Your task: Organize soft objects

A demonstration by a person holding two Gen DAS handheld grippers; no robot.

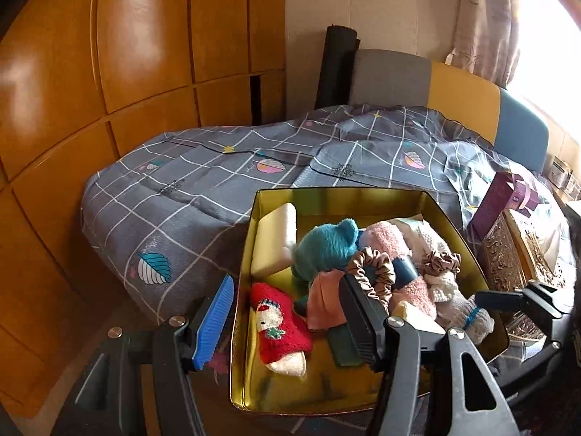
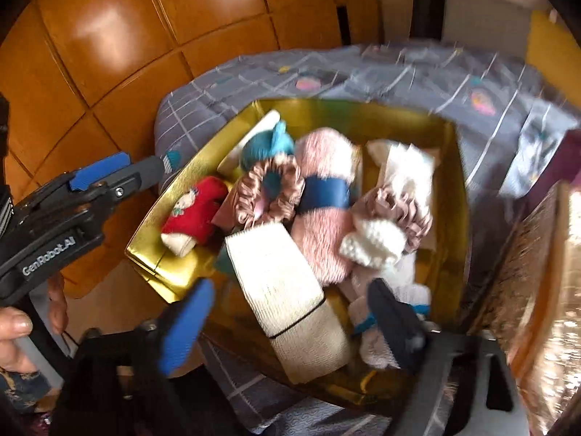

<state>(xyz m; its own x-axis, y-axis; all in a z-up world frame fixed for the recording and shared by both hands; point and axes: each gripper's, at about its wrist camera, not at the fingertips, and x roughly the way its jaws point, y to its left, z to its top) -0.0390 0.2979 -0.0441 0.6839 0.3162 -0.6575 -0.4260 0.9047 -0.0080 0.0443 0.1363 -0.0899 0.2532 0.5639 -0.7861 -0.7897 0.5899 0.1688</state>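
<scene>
1. I judge the task as nearly finished. Most of the soft things I can see already lie inside the gold tin (image 1: 454,214), which stands on the bed (image 1: 189,189) at its near edge.
2. In the tin, on the left side, I see the red sock (image 1: 279,323) near and a pale sponge block (image 1: 276,239) farther away. The teal plush (image 1: 326,247) is in the middle, and the satin scrunchie (image 1: 374,272) lies just beside it.
3. More to the right are the pink towel roll (image 2: 323,196) with a blue band, a second scrunchie (image 1: 441,261), and white knitted pieces (image 2: 374,243) at the near right corner.
4. The cream elastic band (image 2: 287,290) lies at the near side of the tin, partly leaning over its near wall. It sits between the fingers of my right gripper (image 2: 290,330), but the pads do not press it.
5. The right gripper stands wide and holds nothing; I judge the band as released.
6. My left gripper (image 1: 287,323) hangs over the near left part of the tin, its fingers moderately wide, one outside the wall and one inside. It grips nothing.
7. What is left: the things are piled, not sorted. On the far right of the bed stand a purple box (image 1: 504,200) and ornate golden boxes (image 1: 508,250); they look hard, so probably not my work.
</scene>
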